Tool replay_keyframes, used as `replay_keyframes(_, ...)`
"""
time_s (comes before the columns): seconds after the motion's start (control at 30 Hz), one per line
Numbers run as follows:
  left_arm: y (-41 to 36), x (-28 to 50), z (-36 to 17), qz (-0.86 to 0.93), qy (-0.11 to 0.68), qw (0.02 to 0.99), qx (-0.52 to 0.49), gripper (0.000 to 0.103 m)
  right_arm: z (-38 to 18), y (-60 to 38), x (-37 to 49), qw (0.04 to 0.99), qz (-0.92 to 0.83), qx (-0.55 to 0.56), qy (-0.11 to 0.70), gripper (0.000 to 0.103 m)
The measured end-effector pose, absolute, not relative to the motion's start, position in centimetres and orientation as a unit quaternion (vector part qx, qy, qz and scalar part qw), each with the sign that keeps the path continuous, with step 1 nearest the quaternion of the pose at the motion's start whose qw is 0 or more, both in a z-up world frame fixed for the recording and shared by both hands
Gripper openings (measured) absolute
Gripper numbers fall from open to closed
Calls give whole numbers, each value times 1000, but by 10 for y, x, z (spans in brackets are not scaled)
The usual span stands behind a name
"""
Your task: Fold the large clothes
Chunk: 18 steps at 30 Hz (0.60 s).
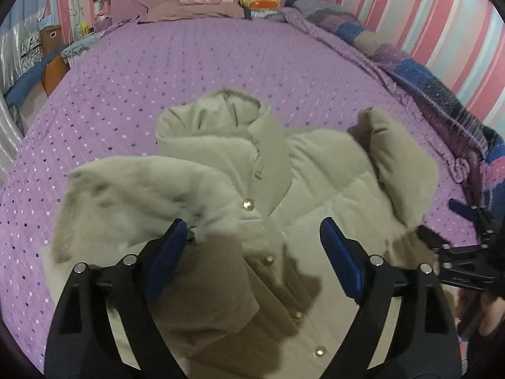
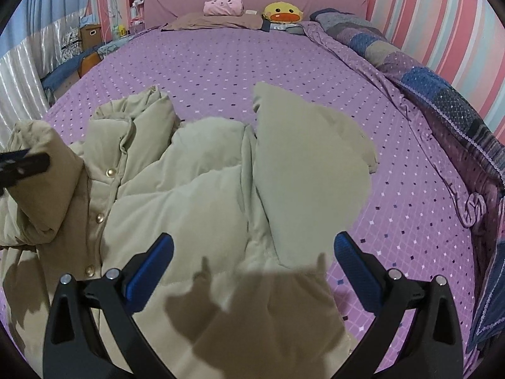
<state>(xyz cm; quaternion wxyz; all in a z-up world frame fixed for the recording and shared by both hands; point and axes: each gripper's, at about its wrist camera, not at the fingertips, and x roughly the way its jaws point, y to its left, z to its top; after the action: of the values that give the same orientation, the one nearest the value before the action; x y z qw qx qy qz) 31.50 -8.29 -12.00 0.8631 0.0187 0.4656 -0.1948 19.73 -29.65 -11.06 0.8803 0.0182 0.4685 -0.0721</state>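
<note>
A beige puffer jacket (image 1: 315,173) with gold snap buttons lies face up on the purple bedspread (image 1: 189,72); it also shows in the right wrist view (image 2: 195,189). My left gripper (image 1: 252,237) is open above the jacket's front, and the left sleeve (image 1: 132,195), blurred, lies folded across just beyond its left finger. My right gripper (image 2: 252,252) is open and empty above the jacket's right side, near the right sleeve (image 2: 303,164), which lies spread outward. The right gripper shows at the right edge of the left wrist view (image 1: 454,240).
A yellow duck plush (image 2: 282,14), a pink rolled cloth (image 2: 223,7) and a brown pillow (image 2: 214,21) lie at the headboard. A patchwork quilt (image 2: 435,94) runs along the bed's right side by the striped wall. Boxes (image 1: 50,36) stand to the left.
</note>
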Motion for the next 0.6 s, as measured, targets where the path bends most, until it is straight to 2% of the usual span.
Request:
replay_keyframes(0.2,-55,298,-75,-196,438,877,-7,86,-103,-298,193,881,-73,19,466,101)
replay_keyframes(0.37,3,269,-58,-121,413,903,10,97,-101,-285,196,882,-60,10,468,101)
replay_keyframes(0.6,103,259,-98,-29,461,887,3,97,-99,-234,206,883,-20,-33,468,101)
